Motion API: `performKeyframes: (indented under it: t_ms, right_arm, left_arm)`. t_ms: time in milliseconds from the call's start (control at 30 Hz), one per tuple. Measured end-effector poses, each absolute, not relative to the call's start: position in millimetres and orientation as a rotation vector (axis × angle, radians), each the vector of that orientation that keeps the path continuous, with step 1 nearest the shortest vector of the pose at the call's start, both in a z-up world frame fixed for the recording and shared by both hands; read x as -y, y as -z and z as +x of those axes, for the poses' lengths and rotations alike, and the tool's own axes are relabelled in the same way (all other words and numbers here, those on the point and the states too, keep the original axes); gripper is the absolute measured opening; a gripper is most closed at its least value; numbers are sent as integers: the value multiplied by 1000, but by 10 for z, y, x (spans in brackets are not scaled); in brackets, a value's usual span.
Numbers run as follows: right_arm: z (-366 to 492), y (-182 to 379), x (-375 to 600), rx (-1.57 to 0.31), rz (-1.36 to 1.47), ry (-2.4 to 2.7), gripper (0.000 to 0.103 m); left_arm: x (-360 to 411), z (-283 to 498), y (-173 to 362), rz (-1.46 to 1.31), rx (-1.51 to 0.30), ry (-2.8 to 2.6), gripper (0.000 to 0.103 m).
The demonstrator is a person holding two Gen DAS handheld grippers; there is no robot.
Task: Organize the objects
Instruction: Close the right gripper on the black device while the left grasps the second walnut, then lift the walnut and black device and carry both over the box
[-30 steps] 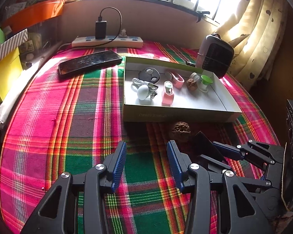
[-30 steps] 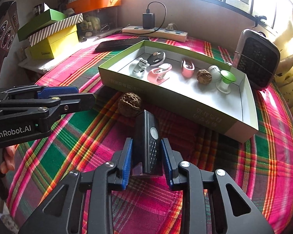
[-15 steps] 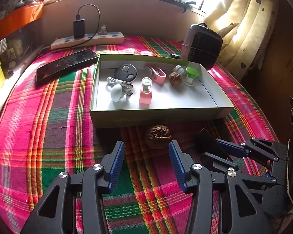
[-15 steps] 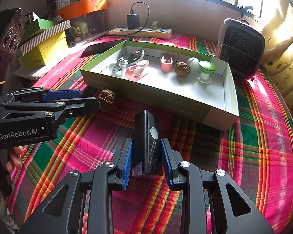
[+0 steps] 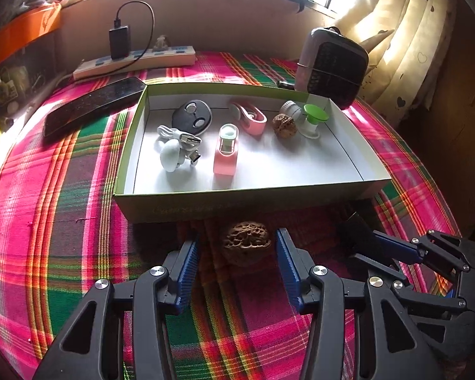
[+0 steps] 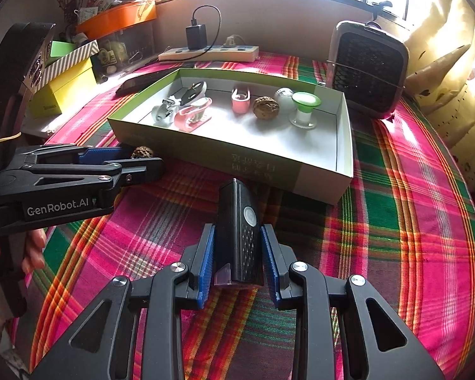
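A brown walnut [image 5: 246, 243] lies on the plaid cloth just before the front wall of the green-and-white box [image 5: 205, 209]. My left gripper [image 5: 237, 237] is open, its blue pads on either side of the walnut without touching it. From the right wrist view, the left gripper [image 6: 123, 158] half hides the walnut [image 6: 142, 151]. My right gripper [image 6: 237, 232] is shut on a black device with a round button [image 6: 239, 218], held just above the cloth near the box [image 6: 205, 155]. In the box lie a second walnut [image 5: 284, 125], pink holders, a black fob and a white cable.
A black phone [image 5: 91, 107] lies left of the box, with a power strip [image 5: 136, 63] behind it. A small dark heater [image 5: 332, 66] stands at the back right. Yellow and striped boxes [image 6: 66, 79] sit at far left. A person's fingers [image 6: 34, 253] hold the left gripper.
Both grippers have moved forward toward the box. The walnut now sits between the left fingers, whose jaws have widened. The right gripper still holds the black device.
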State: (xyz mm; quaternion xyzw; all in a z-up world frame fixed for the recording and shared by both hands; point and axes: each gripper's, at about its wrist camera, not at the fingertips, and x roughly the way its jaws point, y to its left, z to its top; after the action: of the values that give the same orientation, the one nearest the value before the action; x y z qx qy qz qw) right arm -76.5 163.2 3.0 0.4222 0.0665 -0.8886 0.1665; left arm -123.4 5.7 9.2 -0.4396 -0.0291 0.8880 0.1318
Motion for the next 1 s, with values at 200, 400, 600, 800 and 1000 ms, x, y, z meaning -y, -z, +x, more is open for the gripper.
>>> performKeyframes:
  t_ms: [200,400,600,800,1000]
  right_arm:
    - [-779,-23,-1652,-176,1205,2524,30]
    - [-783,-22,-1663,-172,1205,2523,30]
    - [-783,-22,-1665,-168,1205,2522,30]
    - [-785,-20,-1665,-169,1205,2522,30]
    - [-784,-20,-1664,-169,1205,2522,30]
  left_arm:
    - [-98,-1238,-86,-1268,32,-2600,46]
    - [-106,-1232,-84,-1259,15,-2620,42]
    - [-109,-1227,-81,-1252,-20,-2643,31]
    - [-117,-1215,-76,-1242,-34,-2647,31]
    - [-122,-1211,-73,-1242,-34,-2647,31]
